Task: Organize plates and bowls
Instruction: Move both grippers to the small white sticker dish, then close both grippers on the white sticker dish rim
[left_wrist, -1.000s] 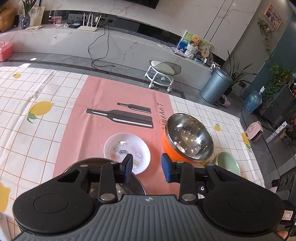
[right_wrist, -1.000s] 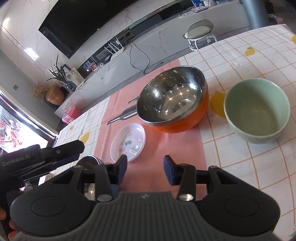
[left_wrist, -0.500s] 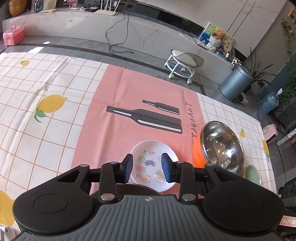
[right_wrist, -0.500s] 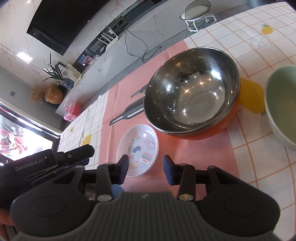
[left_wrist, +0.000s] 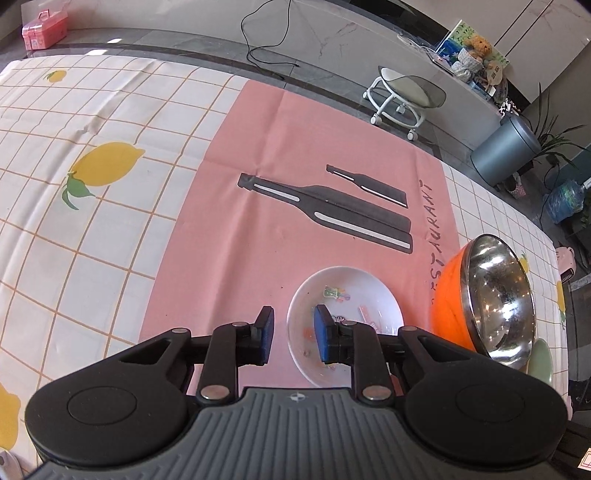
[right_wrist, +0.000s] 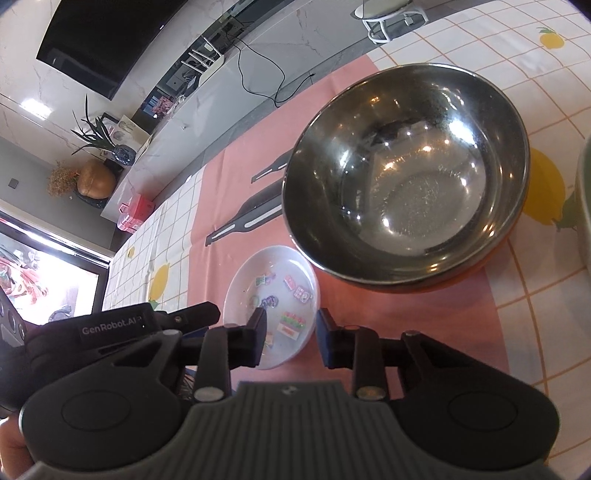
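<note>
Pink placemat (left_wrist: 295, 206) with black bottle silhouettes, laid over a white checked, lemon-printed cloth on the surface (left_wrist: 92, 221).

Left wrist view:
- Left claw (left_wrist: 293, 328): blue-padded jaws at a narrow gap, just been closing. The left rim of the white plate sits in the gap; whether the pads press on it cannot be told.
- White plate (left_wrist: 365, 299): small, shallow, with little coloured motifs inside; lies flat on the near part of the placemat, directly ahead of the claw.
- Steel bowl with orange outside (left_wrist: 498, 291): at the right edge, near the plate but apart from it.
- Pale green bowl (left_wrist: 541, 363): only a sliver visible, just behind the steel bowl at the lower right.
- Beyond the surface: a white wheeled stool (left_wrist: 406, 92), a grey bin (left_wrist: 506, 147), a pink box (left_wrist: 44, 29) on the floor-side ledge.

Right wrist view:
- Right claw (right_wrist: 290, 332): jaws at a narrow gap, just been closing. The near right part of the white plate (right_wrist: 273, 280) lies in the gap; contact with the pads cannot be confirmed.
- Left claw (right_wrist: 177, 317), marked "GenRobot.AI": enters from the left, its tip at the plate's left rim.
- Steel bowl (right_wrist: 406, 177): large, empty, upright, beyond and right of the plate, rims close.
- Pale green bowl (right_wrist: 585, 206): cut off at the right edge.
- A bit of the person's hand (right_wrist: 11, 443) shows at the lower left corner.
- Background: dark television screen (right_wrist: 110, 33), potted plant (right_wrist: 99, 136).
</note>
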